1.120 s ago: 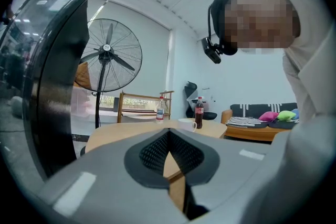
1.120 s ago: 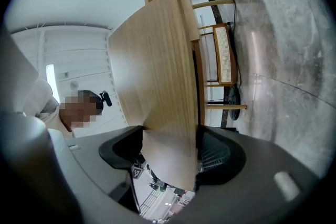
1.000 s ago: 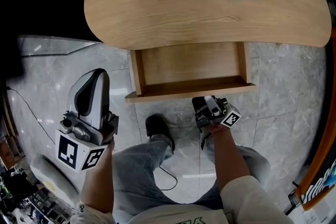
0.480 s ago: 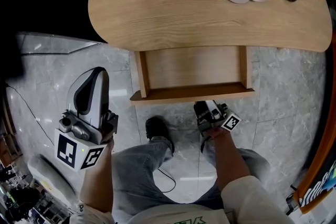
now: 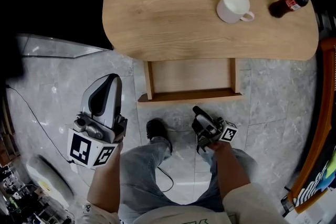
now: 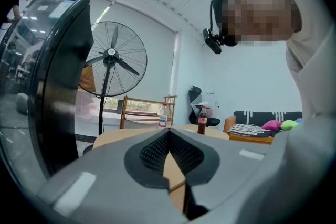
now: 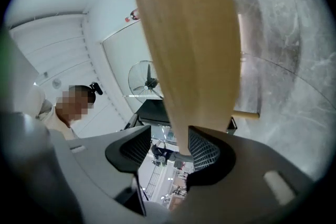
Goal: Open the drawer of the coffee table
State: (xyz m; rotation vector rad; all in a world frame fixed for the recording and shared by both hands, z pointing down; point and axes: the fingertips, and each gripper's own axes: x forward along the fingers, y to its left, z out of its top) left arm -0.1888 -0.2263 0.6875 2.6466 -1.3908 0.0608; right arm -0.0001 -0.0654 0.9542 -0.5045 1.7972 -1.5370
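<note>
The light wooden coffee table (image 5: 173,13) fills the top of the head view. Its drawer (image 5: 189,77) stands pulled out below the tabletop's near edge, with nothing inside that I can see. My right gripper (image 5: 199,114) hangs a little short of the drawer front (image 5: 189,96), apart from it. Its jaws are closing with nothing between them. In the right gripper view the right gripper (image 7: 169,134) shows a gap, and a wooden panel (image 7: 194,44) of the table lies beyond. My left gripper (image 5: 109,81) is held left of the drawer. The left gripper (image 6: 168,131) is shut on nothing.
A white cup (image 5: 234,6) and a cola bottle (image 5: 289,1) stand on the tabletop's right part. The person's legs and a dark shoe (image 5: 157,131) are below the drawer. A cable (image 5: 31,118) crosses the marble floor at left. A standing fan (image 6: 111,55) and a sofa (image 6: 262,126) stand beyond the table.
The right gripper has come away from the drawer front, which it reached a second ago. The table looks smaller and farther in the head view. The left gripper has shifted slightly right.
</note>
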